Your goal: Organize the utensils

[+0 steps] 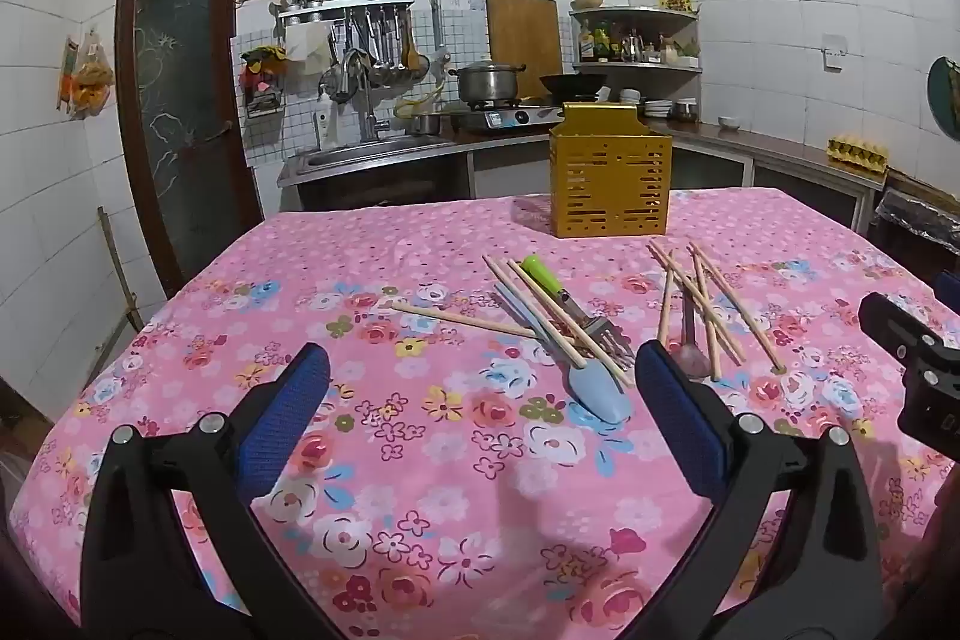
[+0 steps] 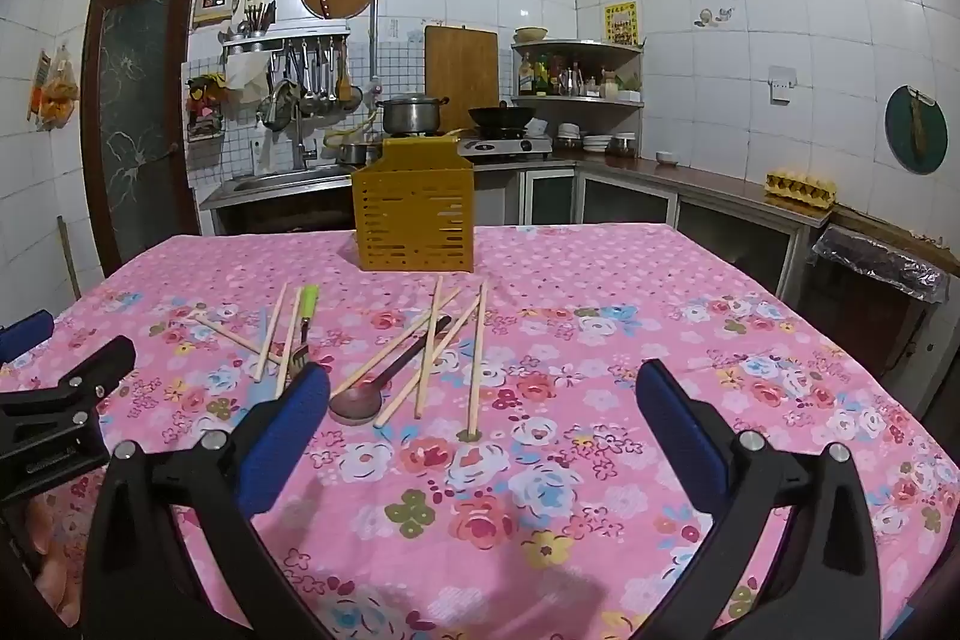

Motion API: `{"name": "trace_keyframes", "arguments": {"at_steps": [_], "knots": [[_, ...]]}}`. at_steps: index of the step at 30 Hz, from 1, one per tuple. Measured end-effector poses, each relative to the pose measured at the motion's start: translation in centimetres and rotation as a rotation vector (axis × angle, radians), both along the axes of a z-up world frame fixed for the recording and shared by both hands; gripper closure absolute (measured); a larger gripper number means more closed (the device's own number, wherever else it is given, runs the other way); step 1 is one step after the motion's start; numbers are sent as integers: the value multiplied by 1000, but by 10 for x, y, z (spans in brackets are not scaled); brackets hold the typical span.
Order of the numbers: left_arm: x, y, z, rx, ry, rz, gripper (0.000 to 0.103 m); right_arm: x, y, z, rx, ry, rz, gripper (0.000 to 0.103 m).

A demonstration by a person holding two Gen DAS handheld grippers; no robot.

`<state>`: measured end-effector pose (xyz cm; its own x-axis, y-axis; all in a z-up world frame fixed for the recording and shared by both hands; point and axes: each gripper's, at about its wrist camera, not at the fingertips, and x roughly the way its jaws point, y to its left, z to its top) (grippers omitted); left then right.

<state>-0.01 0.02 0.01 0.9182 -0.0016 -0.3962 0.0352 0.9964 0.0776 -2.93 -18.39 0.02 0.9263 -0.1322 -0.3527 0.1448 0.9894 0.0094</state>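
Chopsticks (image 2: 429, 352) lie scattered ahead of both spread tongs (image 2: 480, 436).

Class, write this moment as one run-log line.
left gripper: open, empty | right gripper: open, empty | utensils: loose on table | holder: upright

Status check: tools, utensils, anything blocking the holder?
Left tool and right tool open, empty. Chopsticks, spoons, fork loose on tablecloth. Yellow holder upright, path clear.

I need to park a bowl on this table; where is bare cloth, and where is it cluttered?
Bare tablecloth lies right of the chopstick pile and left of the fork heap. Crowded: the middle strip before the yellow holder.
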Motion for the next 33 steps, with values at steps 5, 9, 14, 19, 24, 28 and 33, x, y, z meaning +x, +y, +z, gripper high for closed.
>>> {"name": "trace_keyframes", "arguments": {"at_steps": [5,9,14,19,24,28,33], "knots": [[0,2,1,-3,-5,1,5,0,-1,1,9,-4,0,3],[-1,-4,-2,-4,-4,-1,5,0,-7,2,10,-4,-4,4],[0,-7,-3,-9,-3,-7,5,-1,-6,1,0,-12,-5,4],[-1,0,1,-6,-10,-14,5,-1,-2,3,-3,-11,-7,4],[-1,1,0,-10,-10,-12,5,-1,-3,3,-4,-11,-9,3],[0,2,0,-12,-11,-12,5,-1,-2,3,-5,-12,-10,3],[0,1,0,-6,-11,-16,5,-1,-2,3,-5,-11,-10,3]]}}
